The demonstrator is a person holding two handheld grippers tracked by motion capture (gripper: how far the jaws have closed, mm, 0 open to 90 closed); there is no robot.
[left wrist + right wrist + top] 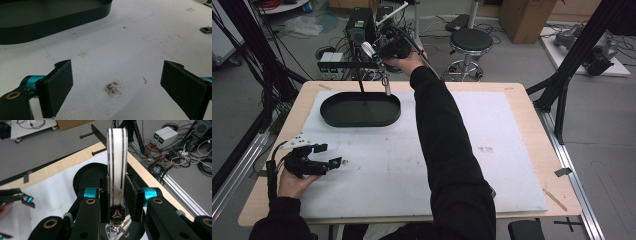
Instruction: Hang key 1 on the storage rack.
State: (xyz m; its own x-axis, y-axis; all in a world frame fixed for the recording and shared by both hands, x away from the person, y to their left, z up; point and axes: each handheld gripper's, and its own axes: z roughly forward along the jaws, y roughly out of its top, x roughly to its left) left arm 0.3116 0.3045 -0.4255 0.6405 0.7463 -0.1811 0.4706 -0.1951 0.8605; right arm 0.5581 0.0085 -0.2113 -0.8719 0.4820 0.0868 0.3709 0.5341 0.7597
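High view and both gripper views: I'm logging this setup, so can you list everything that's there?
Watch: one, white strap with dark stripes, clamped between the right gripper's jaws above the tray.
Tray: one, black oval, far left of the mat.
Mat: one, white, covering the table.
Table: one, light wood.
Stool: one, black, beyond the table.
Left gripper: one, black, jaws apart, low over the mat.
Right gripper: one, black, raised over the tray's far edge.

White strap [117, 157] with dark stripes; black tray [360, 109]; white mat [422, 165].
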